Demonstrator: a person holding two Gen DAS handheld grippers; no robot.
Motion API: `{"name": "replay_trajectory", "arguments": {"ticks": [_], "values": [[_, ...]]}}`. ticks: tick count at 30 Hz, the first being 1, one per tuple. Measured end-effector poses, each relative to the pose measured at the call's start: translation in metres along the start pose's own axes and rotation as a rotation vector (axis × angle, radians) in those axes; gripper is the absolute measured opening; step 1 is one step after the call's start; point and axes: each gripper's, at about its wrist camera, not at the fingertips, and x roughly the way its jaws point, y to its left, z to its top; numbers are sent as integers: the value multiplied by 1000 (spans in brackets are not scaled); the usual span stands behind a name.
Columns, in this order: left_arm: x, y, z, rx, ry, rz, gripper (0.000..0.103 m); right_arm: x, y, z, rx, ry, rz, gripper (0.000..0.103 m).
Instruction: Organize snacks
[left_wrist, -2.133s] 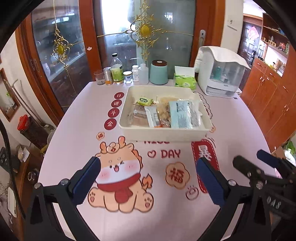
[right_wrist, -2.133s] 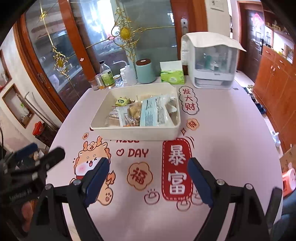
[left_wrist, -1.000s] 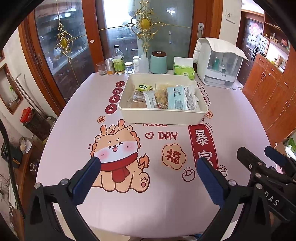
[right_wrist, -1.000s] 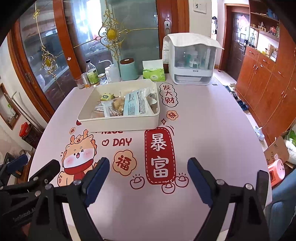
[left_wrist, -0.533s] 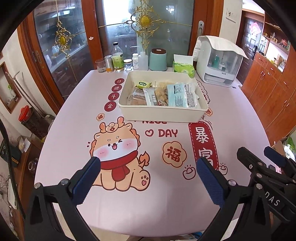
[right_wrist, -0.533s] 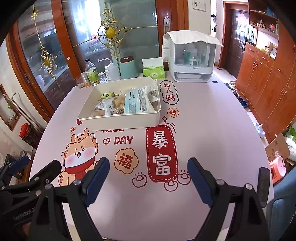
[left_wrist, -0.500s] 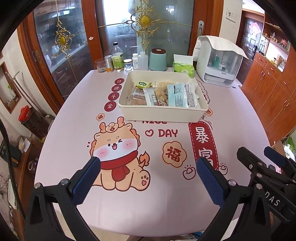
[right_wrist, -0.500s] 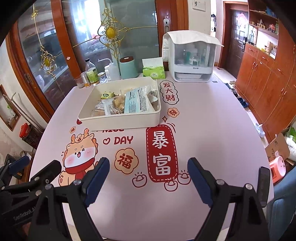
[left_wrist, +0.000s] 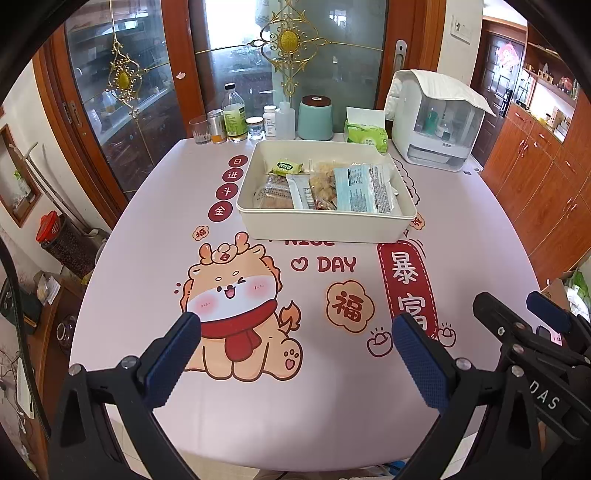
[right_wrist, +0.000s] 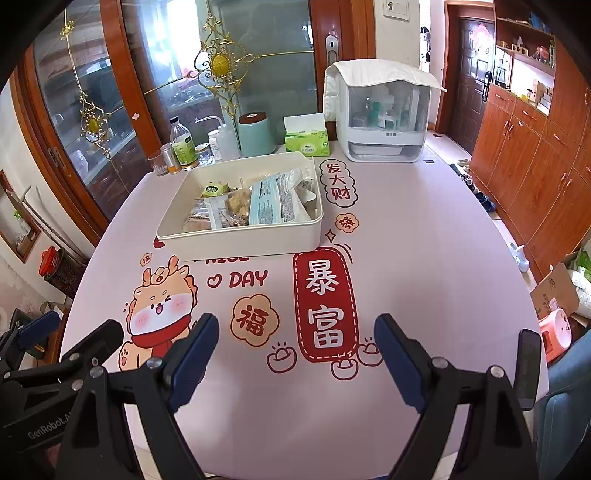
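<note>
A cream tray sits toward the far side of the pink printed table and holds several wrapped snacks. Among them are a pale blue packet, a small green packet and a clear pack of brown biscuits. My left gripper hangs open over the cartoon dragon near the table's front edge, nothing between its blue pads. My right gripper is open too, above the red banner print, well short of the tray. Each gripper shows at the side of the other's view.
Behind the tray stand bottles and jars, a teal canister, a green tissue pack and a white covered dispenser. A glass door with gold ornaments is behind. Wooden cabinets line the right; a cardboard box is on the floor.
Both grippers pulled back and rose from the tray between two seconds and one second ago, so more table shows. Over the last half second nothing moved; both stay open.
</note>
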Motion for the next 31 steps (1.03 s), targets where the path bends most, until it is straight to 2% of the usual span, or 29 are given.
{"name": "replay_trajectory", "arguments": {"ticks": [31], "values": [[0,1,-1,4,2,-2,103,-1,3,-3,9,0,-4,87]]}}
